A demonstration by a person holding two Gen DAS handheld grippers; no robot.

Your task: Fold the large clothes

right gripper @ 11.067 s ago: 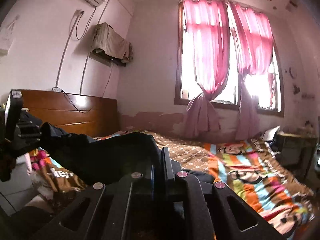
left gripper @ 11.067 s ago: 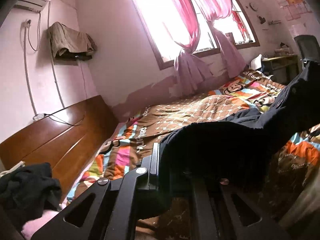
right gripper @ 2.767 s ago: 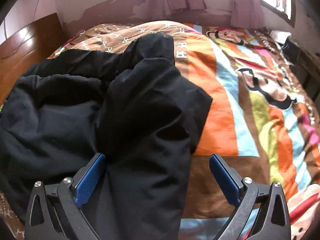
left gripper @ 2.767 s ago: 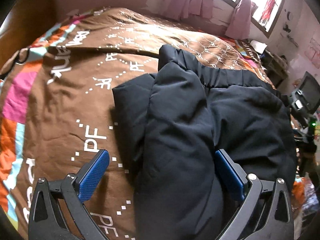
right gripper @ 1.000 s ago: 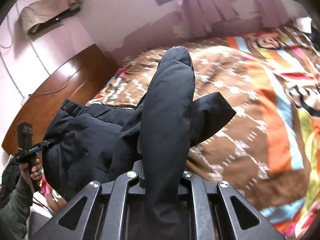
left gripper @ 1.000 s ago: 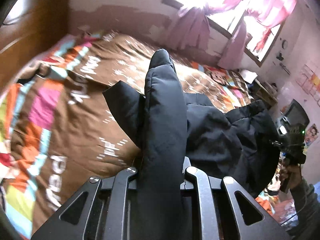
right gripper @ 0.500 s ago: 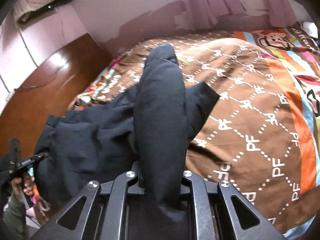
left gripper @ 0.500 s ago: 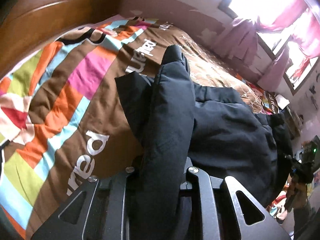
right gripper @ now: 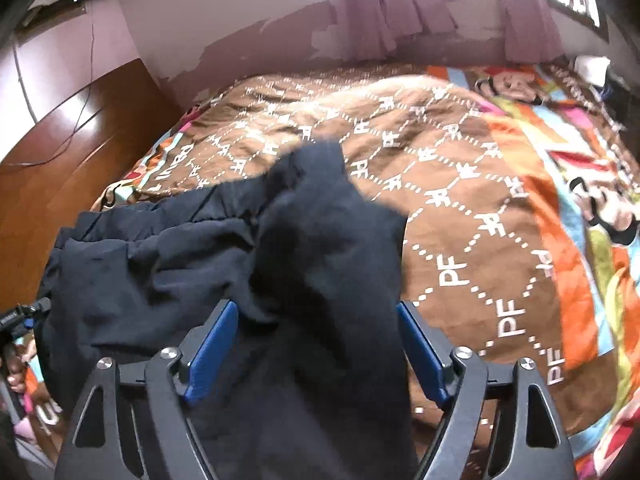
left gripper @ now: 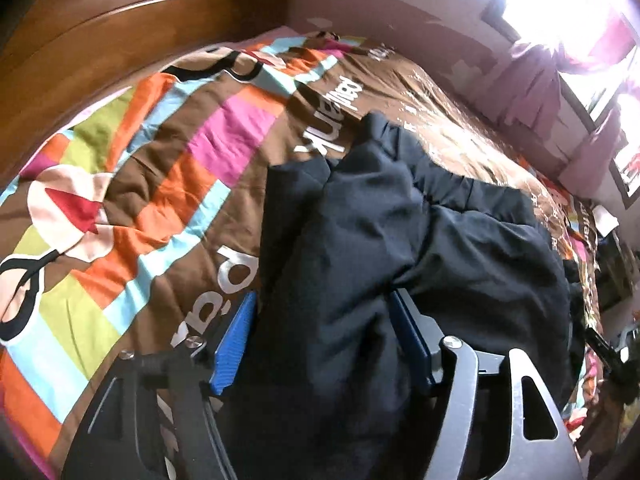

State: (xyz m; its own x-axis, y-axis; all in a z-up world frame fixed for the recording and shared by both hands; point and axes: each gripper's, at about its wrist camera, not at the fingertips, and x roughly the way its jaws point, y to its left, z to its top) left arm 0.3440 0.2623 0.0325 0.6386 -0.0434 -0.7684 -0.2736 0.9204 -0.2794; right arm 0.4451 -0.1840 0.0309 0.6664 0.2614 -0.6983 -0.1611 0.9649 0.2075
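Note:
A large black garment (left gripper: 400, 248) lies bunched on the bed, its elastic hem toward the far side. In the left wrist view my left gripper (left gripper: 324, 340) is open, its blue pads (left gripper: 234, 340) on either side of a fold of the black cloth that lies loose between them. In the right wrist view the same garment (right gripper: 312, 248) fills the lower middle. My right gripper (right gripper: 316, 350) is open too, blue pads (right gripper: 210, 350) spread wide with the garment's right end between them, not pinched.
The bed has a brown and striped cartoon quilt (left gripper: 132, 200), also in the right wrist view (right gripper: 480, 208). A wooden headboard (left gripper: 100, 28) stands at the left. Pink curtains (right gripper: 400, 8) hang at the far wall. The other gripper and hand show at the frame edge (right gripper: 16, 320).
Both grippers have opened and let go of the black garment, which now rests on the quilt. Half a second ago both were shut on its folds.

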